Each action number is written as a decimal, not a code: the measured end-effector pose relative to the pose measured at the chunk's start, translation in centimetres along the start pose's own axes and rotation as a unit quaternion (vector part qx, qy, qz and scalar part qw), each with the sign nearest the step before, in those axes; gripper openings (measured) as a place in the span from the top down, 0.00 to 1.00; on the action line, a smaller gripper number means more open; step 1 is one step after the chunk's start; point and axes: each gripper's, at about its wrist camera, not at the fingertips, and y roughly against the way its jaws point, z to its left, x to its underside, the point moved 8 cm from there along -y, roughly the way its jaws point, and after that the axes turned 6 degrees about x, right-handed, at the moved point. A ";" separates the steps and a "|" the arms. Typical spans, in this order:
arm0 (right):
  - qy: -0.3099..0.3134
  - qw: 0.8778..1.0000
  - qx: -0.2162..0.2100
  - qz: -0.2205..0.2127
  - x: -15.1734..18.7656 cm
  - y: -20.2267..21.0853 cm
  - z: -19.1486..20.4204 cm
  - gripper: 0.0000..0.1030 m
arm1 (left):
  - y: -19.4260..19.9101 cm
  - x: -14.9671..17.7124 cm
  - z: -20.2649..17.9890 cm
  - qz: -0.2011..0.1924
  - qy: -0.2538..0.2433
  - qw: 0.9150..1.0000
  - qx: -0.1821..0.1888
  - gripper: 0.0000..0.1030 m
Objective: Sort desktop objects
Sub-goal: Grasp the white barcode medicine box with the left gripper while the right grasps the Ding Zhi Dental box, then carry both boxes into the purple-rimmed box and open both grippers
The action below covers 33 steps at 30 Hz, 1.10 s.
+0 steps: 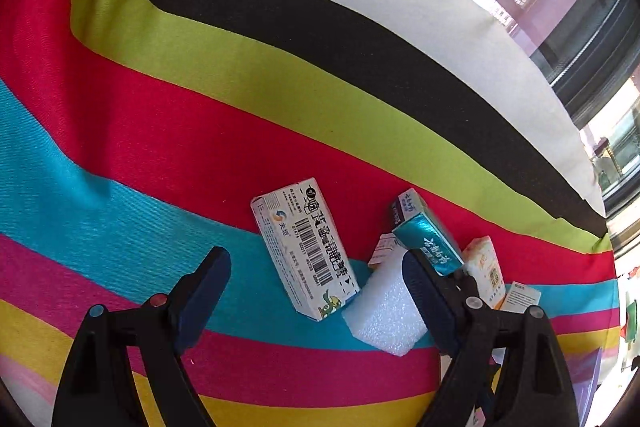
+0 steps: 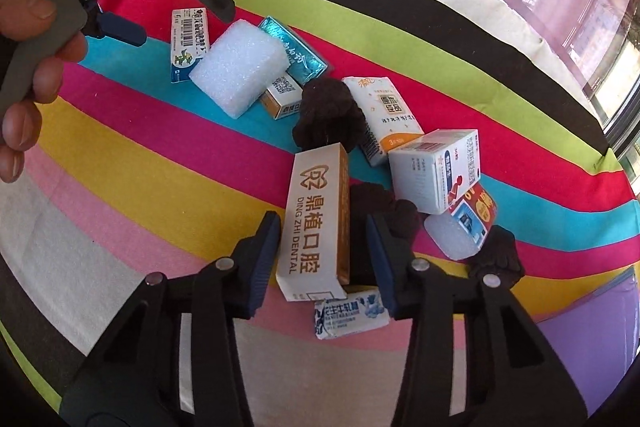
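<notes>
- Step in hand, as judged: picking boxes out of a heap on the striped cloth [image 2: 120, 155]; right gripper [image 2: 324, 259] has its fingers either side of the dental box [image 2: 316, 223], left pad about touching the box's long side, right pad showing a dark gap, so not yet a firm pinch
- Left gripper [image 1: 316, 291] spread wide, nothing held; foam block [image 1: 386, 311] and barcode box [image 1: 308, 247] lie between its fingers
- Next move, as judged: right fingers must press fully on the dental box and lift it clear of the milk-candy packet [image 2: 352, 315] just beneath its near end
- Dental box: stiff card, long, white face with tan side, lying tilted on dark crumpled lumps [image 2: 328, 115]
- Foam block: white, grainy, soft-edged brick, just left of the teal foil box [image 2: 296, 51]
- Other cartons right of the dental box: glossy card, square-cornered
- Cloth: woven, bright bands, slightly rumpled
</notes>
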 end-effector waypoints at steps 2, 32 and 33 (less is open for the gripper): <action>0.000 1.000 0.009 -0.007 0.0 0.2 -0.3 0.58 | -0.5 0.0 0.2 0.004 0.019 1.000 -0.010 0.21; -0.046 0.996 0.063 -0.053 -0.2 1.9 -4.4 0.66 | 7.8 3.5 -4.4 -0.045 -0.088 0.994 0.035 0.59; -0.053 0.994 0.073 -0.060 -0.5 2.0 -4.9 0.66 | 8.1 3.6 -4.7 -0.047 -0.092 0.993 0.048 0.59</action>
